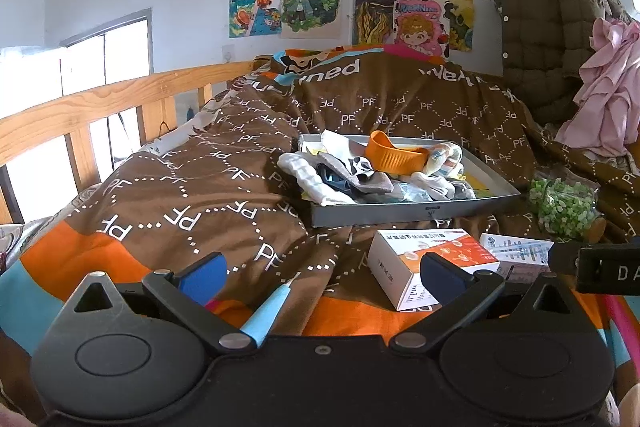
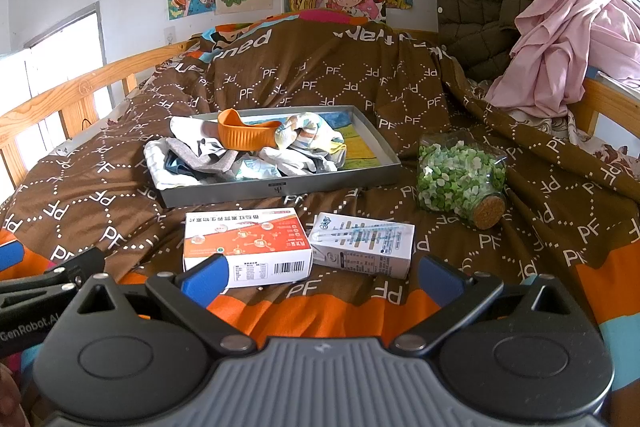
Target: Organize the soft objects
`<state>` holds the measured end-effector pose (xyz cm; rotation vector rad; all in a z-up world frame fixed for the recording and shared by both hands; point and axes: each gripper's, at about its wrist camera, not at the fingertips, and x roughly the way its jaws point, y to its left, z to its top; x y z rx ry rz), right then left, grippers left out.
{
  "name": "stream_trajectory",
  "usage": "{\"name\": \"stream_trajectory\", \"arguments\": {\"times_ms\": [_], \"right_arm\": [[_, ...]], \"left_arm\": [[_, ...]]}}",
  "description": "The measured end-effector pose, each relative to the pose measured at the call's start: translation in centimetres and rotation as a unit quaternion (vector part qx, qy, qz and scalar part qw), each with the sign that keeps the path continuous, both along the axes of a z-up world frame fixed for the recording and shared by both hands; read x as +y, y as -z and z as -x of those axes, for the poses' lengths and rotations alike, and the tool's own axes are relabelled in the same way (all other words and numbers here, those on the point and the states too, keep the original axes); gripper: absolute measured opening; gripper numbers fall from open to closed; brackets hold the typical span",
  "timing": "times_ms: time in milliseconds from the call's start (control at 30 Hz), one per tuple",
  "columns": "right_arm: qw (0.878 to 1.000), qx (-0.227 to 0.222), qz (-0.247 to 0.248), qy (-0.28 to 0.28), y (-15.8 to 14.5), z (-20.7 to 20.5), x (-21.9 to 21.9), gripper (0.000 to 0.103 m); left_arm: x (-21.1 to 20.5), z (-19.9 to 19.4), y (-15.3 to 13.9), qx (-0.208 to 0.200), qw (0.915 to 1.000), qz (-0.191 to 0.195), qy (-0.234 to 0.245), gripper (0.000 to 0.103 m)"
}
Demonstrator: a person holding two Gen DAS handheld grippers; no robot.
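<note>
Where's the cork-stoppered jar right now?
In the right wrist view, the jar lies on its side on the brown blanket, right of the grey tray, behind the white carton.

The right hand-held gripper is hovering wide open over the near edge of the bed. A gray tray is sitting mid-bed, holding piled socks and an orange silicone piece. Two boxes are lying nearer, a beaded jar lying toward the right edge.
</note>
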<state>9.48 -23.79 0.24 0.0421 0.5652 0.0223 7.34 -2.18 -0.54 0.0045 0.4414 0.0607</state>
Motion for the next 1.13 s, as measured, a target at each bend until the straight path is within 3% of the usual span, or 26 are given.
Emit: {"name": "stream_trajectory", "arguments": {"times_ms": [1133], "right_arm": [[1.0, 0.002, 0.001, 0.0, 0.24, 0.24, -0.05, 0.103]], "left_arm": [[0.17, -0.07, 0.26, 0.0, 1.0, -0.007, -0.001, 0.102]]}}
